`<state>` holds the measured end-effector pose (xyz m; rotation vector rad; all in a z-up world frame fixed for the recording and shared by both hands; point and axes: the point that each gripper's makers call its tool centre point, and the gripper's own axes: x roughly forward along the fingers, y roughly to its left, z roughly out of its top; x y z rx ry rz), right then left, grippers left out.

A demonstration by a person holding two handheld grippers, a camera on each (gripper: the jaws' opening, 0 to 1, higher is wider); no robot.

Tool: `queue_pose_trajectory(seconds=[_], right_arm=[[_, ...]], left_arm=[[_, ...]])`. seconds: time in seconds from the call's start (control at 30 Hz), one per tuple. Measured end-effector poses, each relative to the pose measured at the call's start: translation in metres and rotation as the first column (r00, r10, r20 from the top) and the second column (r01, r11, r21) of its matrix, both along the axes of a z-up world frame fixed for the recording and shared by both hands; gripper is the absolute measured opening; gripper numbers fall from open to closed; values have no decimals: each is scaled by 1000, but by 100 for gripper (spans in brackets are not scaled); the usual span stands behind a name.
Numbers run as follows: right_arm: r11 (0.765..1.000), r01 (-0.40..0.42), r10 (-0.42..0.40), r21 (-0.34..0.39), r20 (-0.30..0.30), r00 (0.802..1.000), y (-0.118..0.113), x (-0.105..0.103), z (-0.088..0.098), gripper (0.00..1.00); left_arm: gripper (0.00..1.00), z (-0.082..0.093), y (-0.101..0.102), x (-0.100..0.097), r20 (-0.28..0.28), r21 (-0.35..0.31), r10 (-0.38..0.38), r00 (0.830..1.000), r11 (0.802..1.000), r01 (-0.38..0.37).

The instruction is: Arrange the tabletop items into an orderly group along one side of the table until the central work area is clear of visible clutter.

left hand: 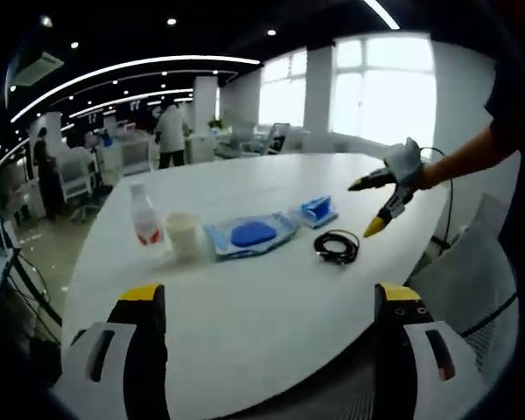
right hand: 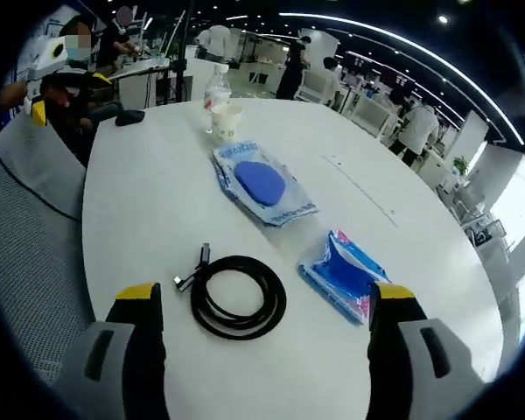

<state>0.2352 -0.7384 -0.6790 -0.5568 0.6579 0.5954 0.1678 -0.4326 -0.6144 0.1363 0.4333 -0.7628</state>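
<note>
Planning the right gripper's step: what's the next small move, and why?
Probably ease the right gripper down onto the cable. Its jaws are open and empty, and the coiled cable lies on the table straight ahead between them, nearest of the items. The blue pack, pouch, cup and bottle lie further off in a line.

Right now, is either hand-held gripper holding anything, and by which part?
Nothing is held. The right hand-held gripper is open above the coiled black cable; the left hand-held gripper is open too.

Print on the bottle (left hand: 144, 219) label and blue packets (right hand: 261, 184) is unreadable.
</note>
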Motion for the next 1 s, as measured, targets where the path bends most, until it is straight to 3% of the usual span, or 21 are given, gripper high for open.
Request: queue_pose_trajectory(seconds=[0.07,0.13,0.2,0.3,0.63,1.0], right_arm=[[1000,-16,16,-12,-5,1000,-1,1,0,100],[997,-64,64,-41,-14,998,-3,3,-3,100],[993,-93,92,-77,-8,996,-6,5,-3,100],[990,-113,113,-83,-6,994,-9,11,-3,100],[976,-161,162,-149,-6,987,-33,34,4,100],[957,-208,210,-202,-12,978,-60,55,5,96]], left_arm=[[99,-2,3,0,27,47,-3,1000,999,1],[99,4,3,5,75,16,12,997,1000,-13],[99,5,2,5,80,8,12,997,1000,-13],[99,2,1,3,116,57,-8,993,998,1],[96,1,3,6,86,6,13,996,1000,-13],[100,-4,7,9,67,10,28,997,1000,-29]])
